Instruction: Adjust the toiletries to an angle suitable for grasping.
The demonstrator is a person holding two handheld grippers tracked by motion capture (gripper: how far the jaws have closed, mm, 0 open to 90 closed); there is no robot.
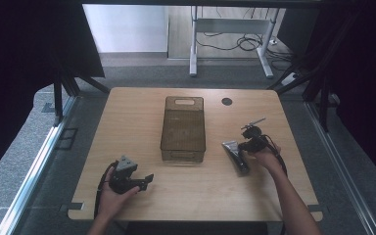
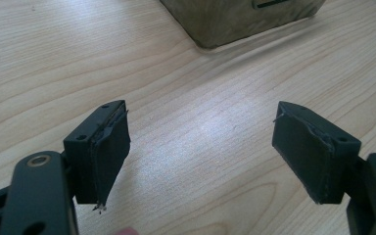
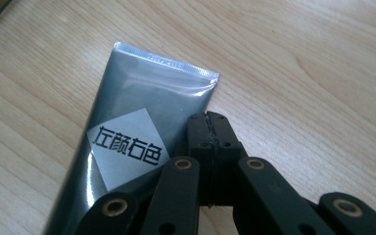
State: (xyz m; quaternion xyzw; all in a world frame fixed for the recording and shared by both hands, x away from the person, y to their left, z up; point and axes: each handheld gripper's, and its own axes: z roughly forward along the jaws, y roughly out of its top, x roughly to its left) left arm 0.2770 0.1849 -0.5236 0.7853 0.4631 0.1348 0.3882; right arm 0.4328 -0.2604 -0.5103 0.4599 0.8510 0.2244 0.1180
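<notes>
Resting right gripper point(image 3: 209, 122) fingers together beside printed tube point(image 3: 137, 127) | left gripper point(image 2: 200, 147) fingers apart, near basket point(image 1: 183, 128)

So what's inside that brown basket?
The brown basket looks empty: its mesh bottom shows in the high view with nothing lying on it. The grey tube lies outside on the table, beside the right gripper.

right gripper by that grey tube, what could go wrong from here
The right gripper has its jaws pressed together beside the grey tube, not around it, so lifting now would likely leave the tube on the table. Pushing sideways could slide the tube toward the brown basket instead of grasping it.
</notes>
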